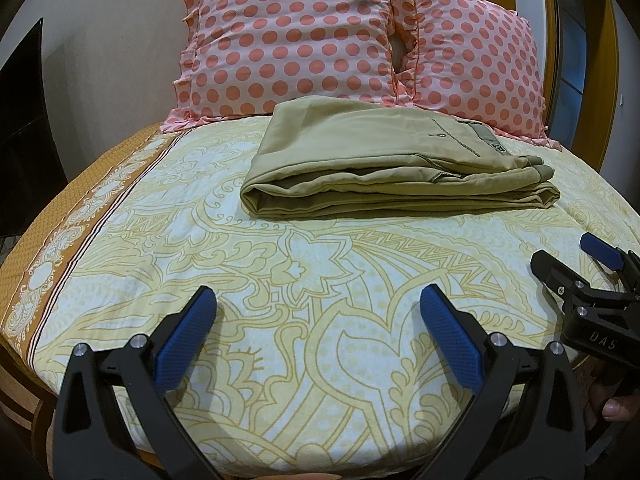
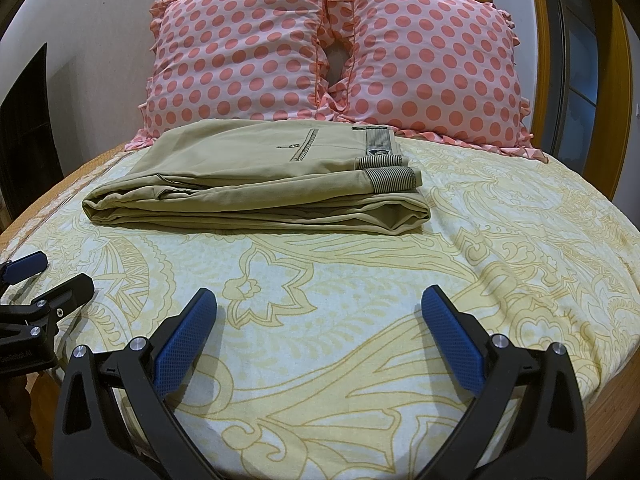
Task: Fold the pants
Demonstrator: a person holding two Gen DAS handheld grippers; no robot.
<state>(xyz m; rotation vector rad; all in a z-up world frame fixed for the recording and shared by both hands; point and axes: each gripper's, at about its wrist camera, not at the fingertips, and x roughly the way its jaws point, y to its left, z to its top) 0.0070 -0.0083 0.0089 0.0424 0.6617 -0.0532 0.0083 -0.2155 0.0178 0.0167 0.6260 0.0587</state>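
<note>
On the bed (image 1: 360, 300), going left to right: the left gripper (image 1: 318, 306) hovers at 6 o'clock with fingers spread wide, holding nothing; the pants (image 1: 384, 168) lie folded in a neat stack at 12, well apart from both tools, just before the pillows (image 1: 288, 40); the right gripper (image 2: 319, 306) is equally wide and empty. The fold looks done. Any risk is reaching back in: a finger catching the top layer would drag the stack askew.
</note>
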